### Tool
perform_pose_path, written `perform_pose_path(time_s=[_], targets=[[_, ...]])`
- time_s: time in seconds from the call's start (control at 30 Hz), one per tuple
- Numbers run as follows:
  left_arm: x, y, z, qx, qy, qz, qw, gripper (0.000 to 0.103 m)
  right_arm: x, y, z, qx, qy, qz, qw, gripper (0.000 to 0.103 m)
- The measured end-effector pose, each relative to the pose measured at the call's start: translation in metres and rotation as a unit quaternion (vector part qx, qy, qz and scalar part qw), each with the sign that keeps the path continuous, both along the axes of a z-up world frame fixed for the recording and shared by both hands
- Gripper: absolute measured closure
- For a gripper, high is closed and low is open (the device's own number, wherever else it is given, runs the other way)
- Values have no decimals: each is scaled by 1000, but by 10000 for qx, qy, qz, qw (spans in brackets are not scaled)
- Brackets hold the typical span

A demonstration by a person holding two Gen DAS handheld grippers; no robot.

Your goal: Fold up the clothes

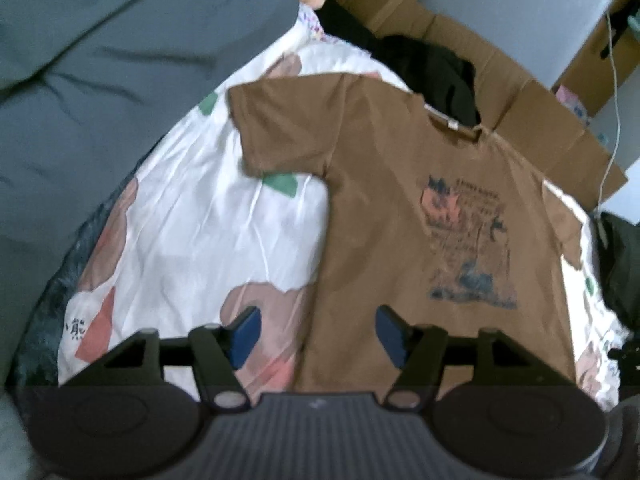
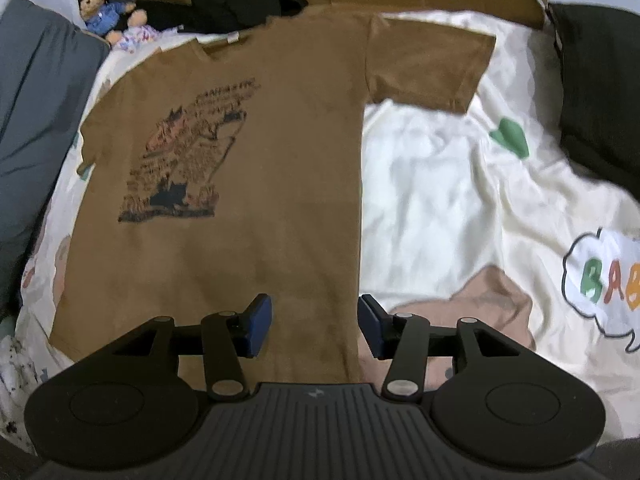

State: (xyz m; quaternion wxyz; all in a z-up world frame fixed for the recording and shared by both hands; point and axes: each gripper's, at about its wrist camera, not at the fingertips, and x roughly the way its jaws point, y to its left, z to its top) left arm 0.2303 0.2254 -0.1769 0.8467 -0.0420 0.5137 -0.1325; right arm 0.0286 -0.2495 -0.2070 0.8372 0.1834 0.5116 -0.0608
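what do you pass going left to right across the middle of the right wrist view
grey pillow → brown t-shirt with its print → bare cream bedsheet → green patch on the sheet → dark cushion

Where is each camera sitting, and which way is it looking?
Left wrist view: sits on the left gripper, looking down along its open fingers at the shirt's sleeve side and the bedsheet.
Right wrist view: sits on the right gripper, looking down past its open fingers at the shirt's other side; a teddy bear lies far back.
Both see: the brown T-shirt lying flat, print up, and the cardboard box.
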Motion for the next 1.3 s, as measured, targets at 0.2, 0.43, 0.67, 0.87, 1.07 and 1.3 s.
perform_pose_path(time_s=[0.2,0.43,0.67,0.87,1.07,1.3], targets=[[7,-7,-4,36,-228,-93,9997,38,11,5,3,-212,-97,127,9996,50],[32,-6,-20,3,-276,-90,9996,39,22,-12,1,-469,-347,-219,9981,50],[84,3,1,142,-317,-23,9994,40,35,-43,11,-665,-600,-688,9936,51],[129,-7,45,256,-589,-29,9979,40,53,-60,20,-800,-808,-738,9908,51],[175,-43,77,246,-742,-116,9969,40,72,-79,15,-882,-821,-722,9901,54],[209,-114,63,-144,-728,-349,9966,40,85,-108,-4,-855,-706,-835,9903,70]])
